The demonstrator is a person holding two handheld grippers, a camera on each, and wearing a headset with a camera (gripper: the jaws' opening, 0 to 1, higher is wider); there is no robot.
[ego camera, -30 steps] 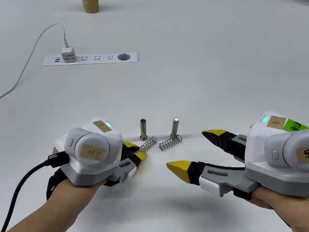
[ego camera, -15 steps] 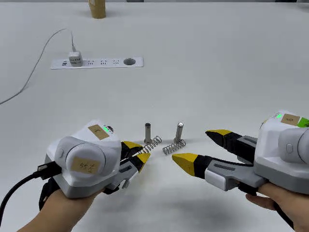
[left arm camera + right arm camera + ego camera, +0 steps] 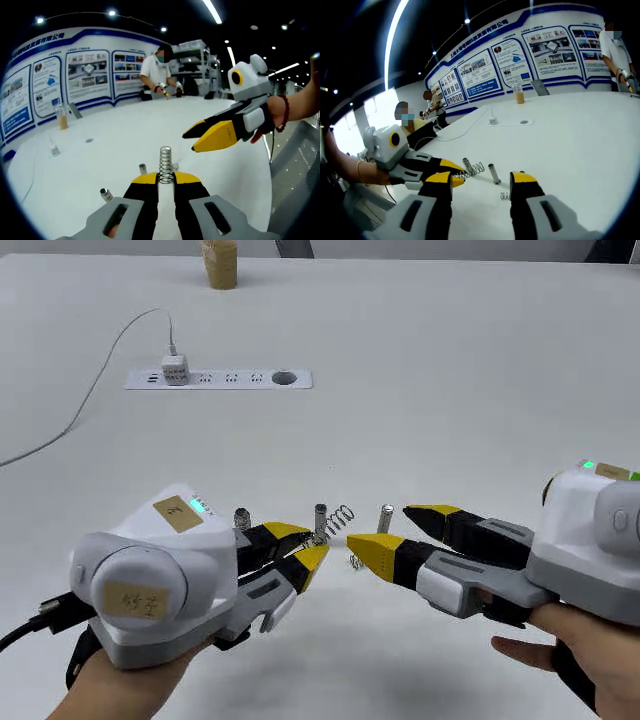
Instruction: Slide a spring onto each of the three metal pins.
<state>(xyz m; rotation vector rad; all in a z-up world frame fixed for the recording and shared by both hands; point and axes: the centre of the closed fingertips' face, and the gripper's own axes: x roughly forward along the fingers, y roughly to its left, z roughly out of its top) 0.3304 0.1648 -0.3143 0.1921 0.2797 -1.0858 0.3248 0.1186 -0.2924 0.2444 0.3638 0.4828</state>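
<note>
**A:** Is there any writing you can read?

**B:** Very little. The 2 tan paper stickers [image 3: 178,512] on the left hand-held gripper [image 3: 300,544] carry handwriting that is too blurred to make out. The blue-edged wall posters [image 3: 480,72] have Chinese headings too small to read.

**A:** How do that gripper's jaws stand?

**B:** They are narrow. The yellow-tipped black jaws pinch 1 end of a coiled steel-wire spring [image 3: 340,519]. The rest of the coil pokes out past the tips, lifted off the smooth white worktop [image 3: 450,390].

**A:** And the pins?

**B:** There are 3 short silver cylinders, all upright on the worktop: the left pin [image 3: 242,518], the middle pin [image 3: 321,520] and the right pin [image 3: 386,518]. All 3 are bare. The held spring's free end is right by the middle pin's top. It seems just apart from it, but I cannot tell for sure.

**A:** What about the other side?

**B:** The right hand-held gripper [image 3: 395,528] is spread wide and holds nothing. Its tips sit on either side of the right pin, and it has a glossy white shell. A second wire spring [image 3: 355,562] lies flat on the worktop, partly hidden behind the nearer yellow tip.
</note>
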